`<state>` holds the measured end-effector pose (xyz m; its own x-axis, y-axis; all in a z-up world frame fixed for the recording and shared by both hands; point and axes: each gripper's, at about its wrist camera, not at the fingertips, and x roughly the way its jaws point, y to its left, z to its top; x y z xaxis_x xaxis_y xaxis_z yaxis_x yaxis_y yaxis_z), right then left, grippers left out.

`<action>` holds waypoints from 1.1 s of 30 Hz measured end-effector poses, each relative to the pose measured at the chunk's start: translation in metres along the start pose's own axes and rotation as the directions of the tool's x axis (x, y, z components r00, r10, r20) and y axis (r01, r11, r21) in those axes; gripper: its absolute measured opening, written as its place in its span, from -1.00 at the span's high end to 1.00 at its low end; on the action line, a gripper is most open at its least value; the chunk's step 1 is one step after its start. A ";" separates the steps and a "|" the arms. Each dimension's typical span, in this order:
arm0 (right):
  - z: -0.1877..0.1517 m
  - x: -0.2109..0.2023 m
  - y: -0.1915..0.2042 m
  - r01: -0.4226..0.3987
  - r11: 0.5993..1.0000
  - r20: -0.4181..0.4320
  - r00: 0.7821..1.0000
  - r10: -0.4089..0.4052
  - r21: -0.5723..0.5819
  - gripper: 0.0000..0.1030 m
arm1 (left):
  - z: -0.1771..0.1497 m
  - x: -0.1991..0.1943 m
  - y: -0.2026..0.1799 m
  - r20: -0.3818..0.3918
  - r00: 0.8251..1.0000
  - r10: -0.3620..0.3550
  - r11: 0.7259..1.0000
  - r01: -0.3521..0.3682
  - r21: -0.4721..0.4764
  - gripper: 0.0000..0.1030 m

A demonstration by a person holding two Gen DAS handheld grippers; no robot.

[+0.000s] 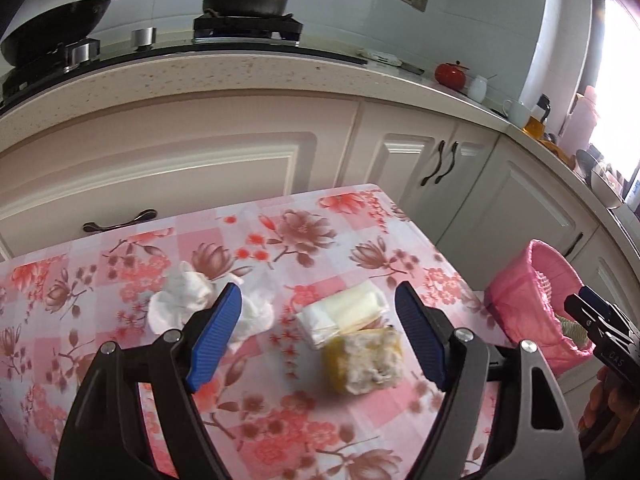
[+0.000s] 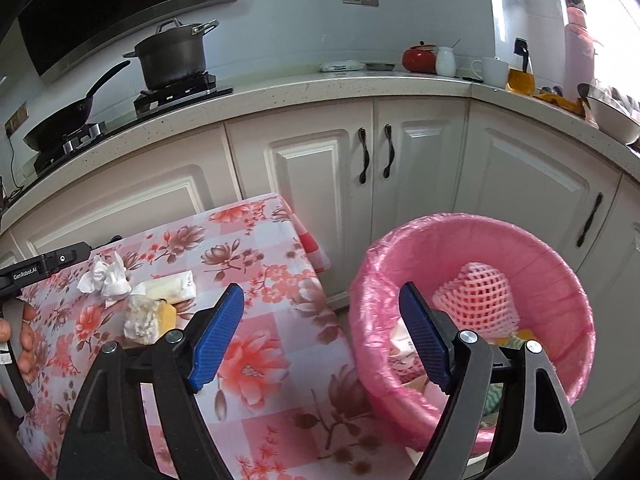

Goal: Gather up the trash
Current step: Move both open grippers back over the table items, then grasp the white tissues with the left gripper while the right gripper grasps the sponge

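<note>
Left wrist: above the floral table (image 1: 280,420), facing the cabinets
Right wrist: over the table's (image 2: 260,360) right edge, near the pink bin (image 2: 560,264)
Shared: table, bin (image 1: 516,292), perhaps the whole stove counter

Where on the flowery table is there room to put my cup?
Bare cloth lies between the bread chunk and the table edge by the pink bin. It's crowded at the far left: crumpled tissue, tissue pack.

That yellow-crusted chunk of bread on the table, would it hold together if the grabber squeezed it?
Probably only just. The bread chunk shows a torn, airy white crumb, so it likely squashes and sheds crumbs. It looks light for its size. Its blocky shape suggests it won't roll. The open left gripper frames it.
</note>
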<state>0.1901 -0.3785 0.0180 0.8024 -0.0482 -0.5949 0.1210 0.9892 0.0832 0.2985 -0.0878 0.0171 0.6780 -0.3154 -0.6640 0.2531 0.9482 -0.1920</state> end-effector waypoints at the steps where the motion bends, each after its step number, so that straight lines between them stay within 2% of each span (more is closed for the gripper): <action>1: 0.000 0.003 0.008 -0.009 1.000 -0.004 1.000 0.009 -0.006 -0.53 | 0.000 0.000 0.010 0.000 1.000 0.014 1.000 -0.014 -0.009 -0.47; 9: -0.006 0.024 0.067 -0.082 0.995 -0.050 0.996 0.079 -0.050 -0.54 | -0.003 0.007 0.066 -0.021 0.996 0.081 0.996 -0.082 -0.043 -0.46; 12: -0.010 0.033 0.091 -0.110 0.991 -0.068 0.992 0.105 -0.073 -0.55 | -0.006 0.014 0.080 -0.039 0.995 0.090 0.994 -0.092 -0.050 -0.38; 21: -0.027 0.065 0.144 -0.168 0.981 -0.141 0.978 0.153 -0.096 -0.62 | -0.008 0.038 0.104 -0.085 0.993 0.078 0.994 -0.083 -0.065 -0.29; 28: -0.036 0.085 0.160 -0.178 0.979 -0.185 0.970 0.158 -0.101 -0.62 | -0.007 0.057 0.109 -0.115 0.992 0.053 0.996 -0.061 -0.062 -0.27; 33: -0.040 0.096 0.167 -0.177 0.978 -0.204 0.967 0.151 -0.111 -0.63 | -0.011 0.071 0.114 -0.154 0.987 0.036 0.996 -0.048 -0.073 -0.01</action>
<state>0.2640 -0.2120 -0.0568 0.6751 0.1315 -0.7260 -0.0882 0.9913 0.0976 0.3681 -0.0013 -0.0600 0.5722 -0.2715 -0.7738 0.1695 0.9624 -0.2123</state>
